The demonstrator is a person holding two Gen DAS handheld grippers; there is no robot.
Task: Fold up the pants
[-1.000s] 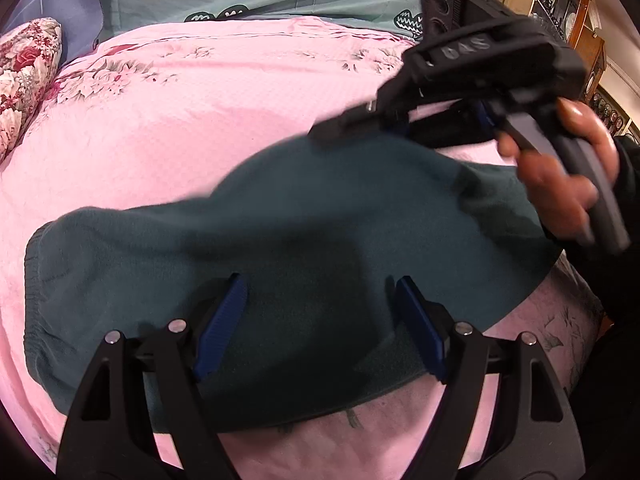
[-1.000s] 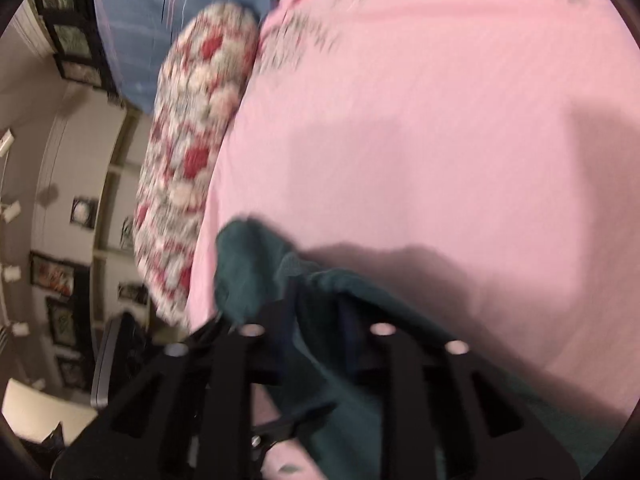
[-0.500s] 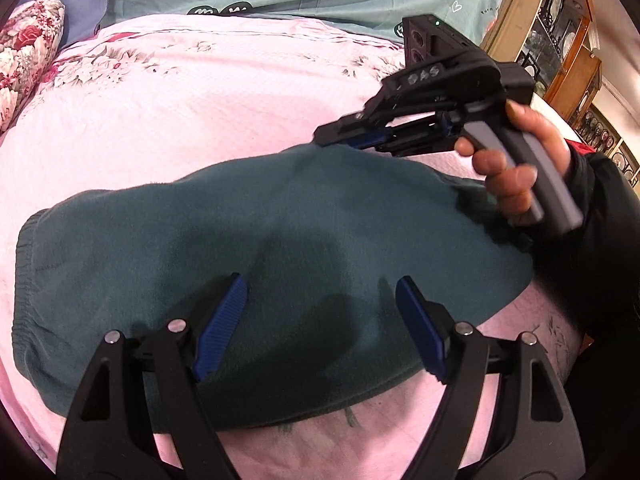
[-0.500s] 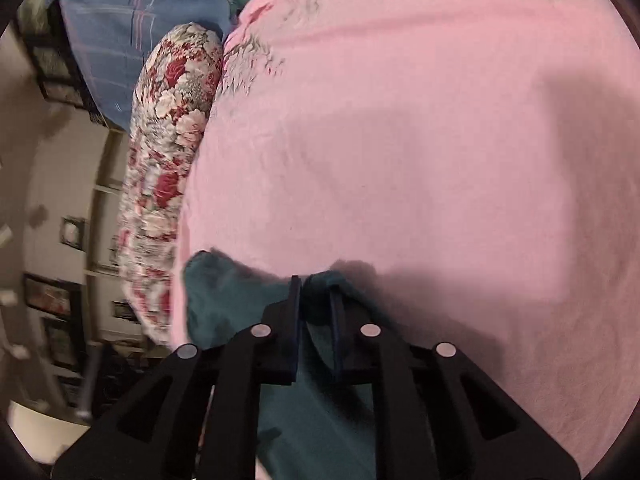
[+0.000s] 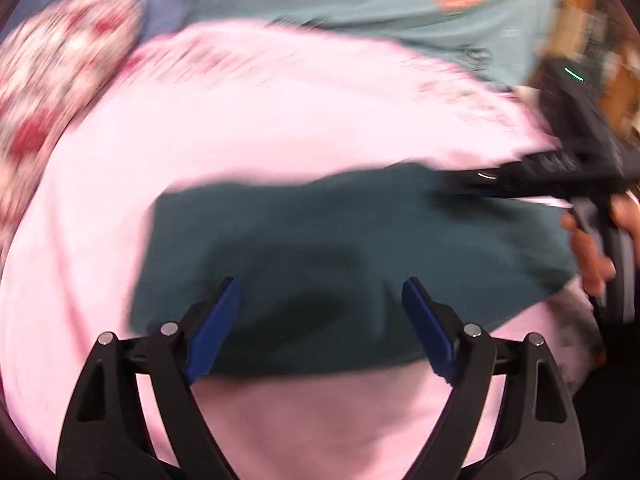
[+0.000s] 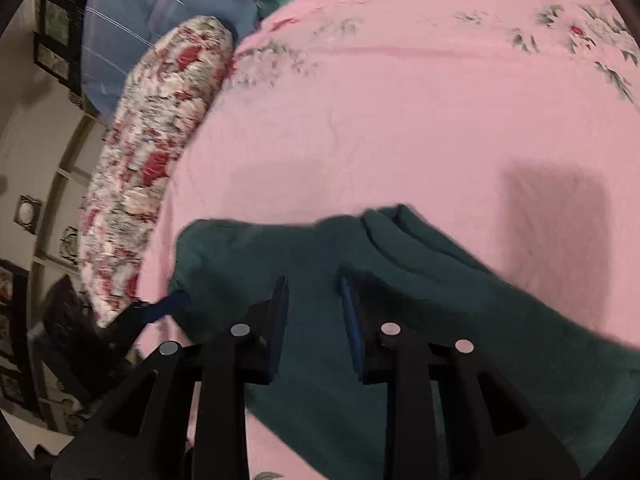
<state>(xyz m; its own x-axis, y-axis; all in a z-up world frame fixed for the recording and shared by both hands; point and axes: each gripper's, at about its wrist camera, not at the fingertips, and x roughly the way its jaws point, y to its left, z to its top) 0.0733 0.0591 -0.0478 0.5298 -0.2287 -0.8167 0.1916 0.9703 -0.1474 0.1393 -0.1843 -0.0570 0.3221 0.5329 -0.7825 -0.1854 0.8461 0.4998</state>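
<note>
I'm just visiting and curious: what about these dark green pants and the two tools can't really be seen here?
- Left wrist view: motion blur smears the pants; folds and waistband unreadable.
- Right wrist view: the right gripper hides cloth beneath; the bottom edge cuts the pants off.
- Left wrist view: right gripper blurred, jaws indistinct.
- Right wrist view: only one left gripper fingertip shows.

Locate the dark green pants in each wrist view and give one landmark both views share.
Left wrist: pants across the middle, on the pink sheet, beyond the open left claw.
Right wrist: pants lower centre to lower right, under the right claw.
Shared landmark: floral pillow, at left in both.
</note>
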